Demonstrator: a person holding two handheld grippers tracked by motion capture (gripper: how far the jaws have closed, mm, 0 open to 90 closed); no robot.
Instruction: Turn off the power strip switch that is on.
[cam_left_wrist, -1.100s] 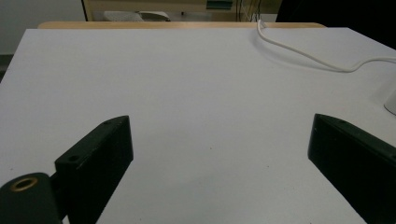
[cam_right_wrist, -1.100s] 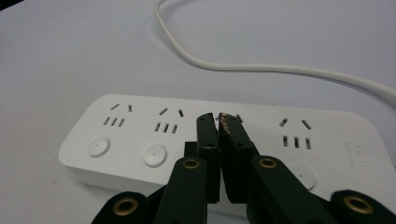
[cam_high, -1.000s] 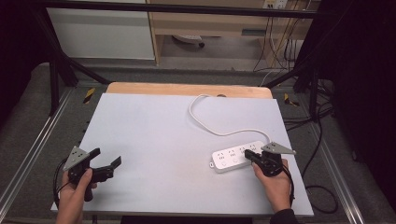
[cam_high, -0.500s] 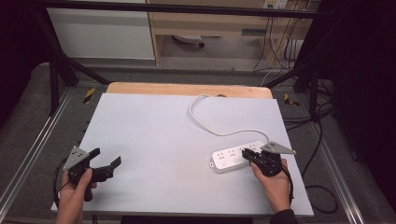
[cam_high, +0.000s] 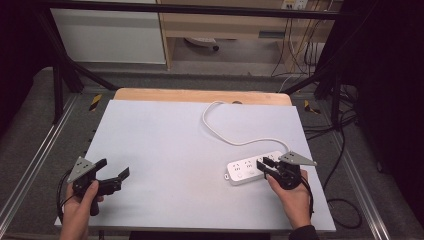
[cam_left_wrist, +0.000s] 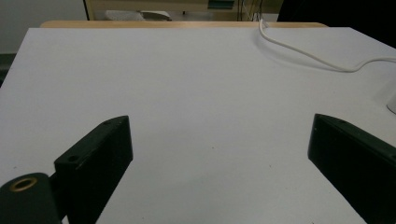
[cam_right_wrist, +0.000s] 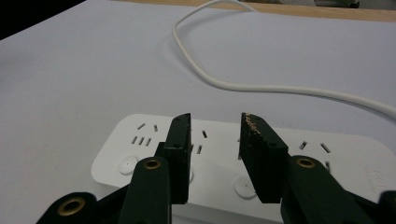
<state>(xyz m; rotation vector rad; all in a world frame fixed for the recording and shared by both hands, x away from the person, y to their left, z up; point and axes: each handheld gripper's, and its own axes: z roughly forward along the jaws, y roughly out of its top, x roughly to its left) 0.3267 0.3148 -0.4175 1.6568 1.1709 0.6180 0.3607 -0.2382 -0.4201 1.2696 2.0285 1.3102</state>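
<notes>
At left on the table (cam_high: 165, 145), the left gripper (cam_high: 114, 172) idles, fingers wide. Rightward, the right gripper (cam_high: 265, 165) hovers over the strip (cam_high: 245, 169), fingers narrowly parted, empty; likely next: lowering to grip it.

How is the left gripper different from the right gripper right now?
The left gripper has its jaws spread wide; the right gripper has its jaws much closer together, though with a gap between them.
The left gripper is over bare white table; the right gripper is at the white power strip.
The left gripper sits near the table's left front corner; the right gripper is on the right side.
Both are black, hand-held, and hold nothing.
</notes>
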